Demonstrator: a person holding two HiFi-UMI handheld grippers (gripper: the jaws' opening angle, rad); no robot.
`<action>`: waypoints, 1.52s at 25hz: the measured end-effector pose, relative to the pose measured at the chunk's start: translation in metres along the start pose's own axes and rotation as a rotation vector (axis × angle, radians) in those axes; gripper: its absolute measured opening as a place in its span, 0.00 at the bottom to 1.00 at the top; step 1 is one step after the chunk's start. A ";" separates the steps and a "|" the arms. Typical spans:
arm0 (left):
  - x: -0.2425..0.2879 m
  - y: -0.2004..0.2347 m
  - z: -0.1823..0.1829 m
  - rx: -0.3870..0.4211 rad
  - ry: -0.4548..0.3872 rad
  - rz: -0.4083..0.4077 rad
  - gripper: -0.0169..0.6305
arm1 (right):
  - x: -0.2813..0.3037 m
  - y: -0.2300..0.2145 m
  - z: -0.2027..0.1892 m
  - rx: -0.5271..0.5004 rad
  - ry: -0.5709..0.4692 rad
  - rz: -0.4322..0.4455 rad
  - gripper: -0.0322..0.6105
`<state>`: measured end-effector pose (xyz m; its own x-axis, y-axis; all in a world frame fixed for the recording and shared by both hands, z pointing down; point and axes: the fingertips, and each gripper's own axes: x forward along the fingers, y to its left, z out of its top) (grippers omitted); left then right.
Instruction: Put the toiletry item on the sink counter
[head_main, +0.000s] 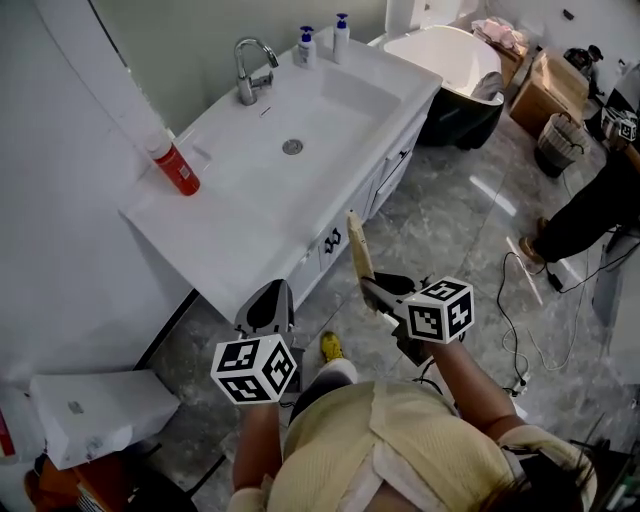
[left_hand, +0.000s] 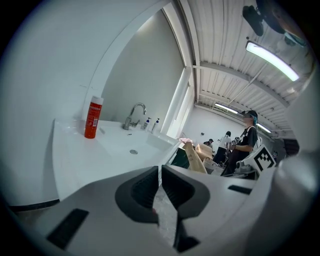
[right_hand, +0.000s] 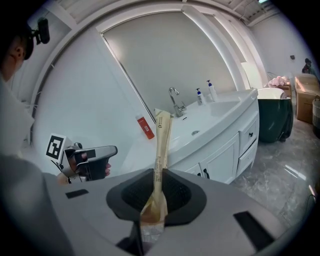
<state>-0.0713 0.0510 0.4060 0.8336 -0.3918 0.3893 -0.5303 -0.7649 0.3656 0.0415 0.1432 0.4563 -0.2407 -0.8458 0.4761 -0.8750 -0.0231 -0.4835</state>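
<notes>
The right tool (right_hand: 159, 189), nearest, is clamped on the foot of a tan toiletry sachet (right_hand: 161, 142) that stands upright, its long axis vertical. The white worktop (head_main: 225, 235) lies ahead and left, closer to the left tool (head_main: 268, 306), whose jaws sit together, empty. Farther off, the basin (head_main: 310, 110) holds only its drain, and a red tube (head_main: 176, 168) stands beside it.

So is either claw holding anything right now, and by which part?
The right claw clamps the tan wrapped toiletry item by its lower end; the left claw holds nothing.
</notes>
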 end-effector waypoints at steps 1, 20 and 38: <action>0.004 0.006 0.004 -0.004 -0.001 0.004 0.10 | 0.006 0.000 0.005 -0.005 0.003 0.005 0.16; 0.054 0.072 0.050 -0.029 -0.011 0.040 0.10 | 0.091 -0.010 0.079 -0.075 0.023 0.042 0.16; 0.096 0.120 0.098 -0.089 -0.104 0.204 0.10 | 0.178 -0.032 0.174 -0.226 0.062 0.186 0.16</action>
<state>-0.0397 -0.1283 0.4039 0.7170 -0.5874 0.3753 -0.6968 -0.6186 0.3631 0.1001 -0.0994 0.4287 -0.4248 -0.7899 0.4422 -0.8831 0.2541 -0.3944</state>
